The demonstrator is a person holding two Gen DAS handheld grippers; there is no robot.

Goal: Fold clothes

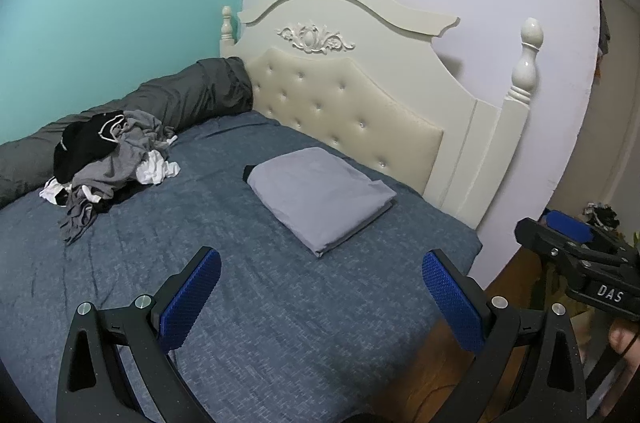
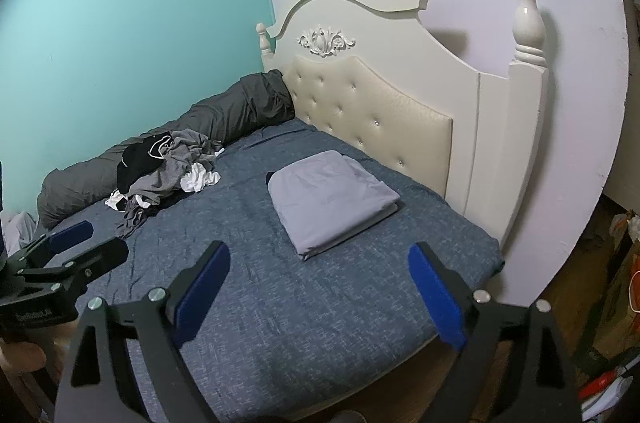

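Note:
A folded light grey garment lies flat on the blue bed cover near the headboard; it also shows in the right wrist view. A heap of unfolded black, grey and white clothes sits at the far left by the wall, also in the right wrist view. My left gripper is open and empty above the near part of the bed. My right gripper is open and empty, held to the right of the left one, short of the folded garment.
A cream tufted headboard with a bedpost stands behind the bed. A rolled dark grey duvet lies along the teal wall. The bed's right edge drops to a wooden floor. Clutter stands at the far right.

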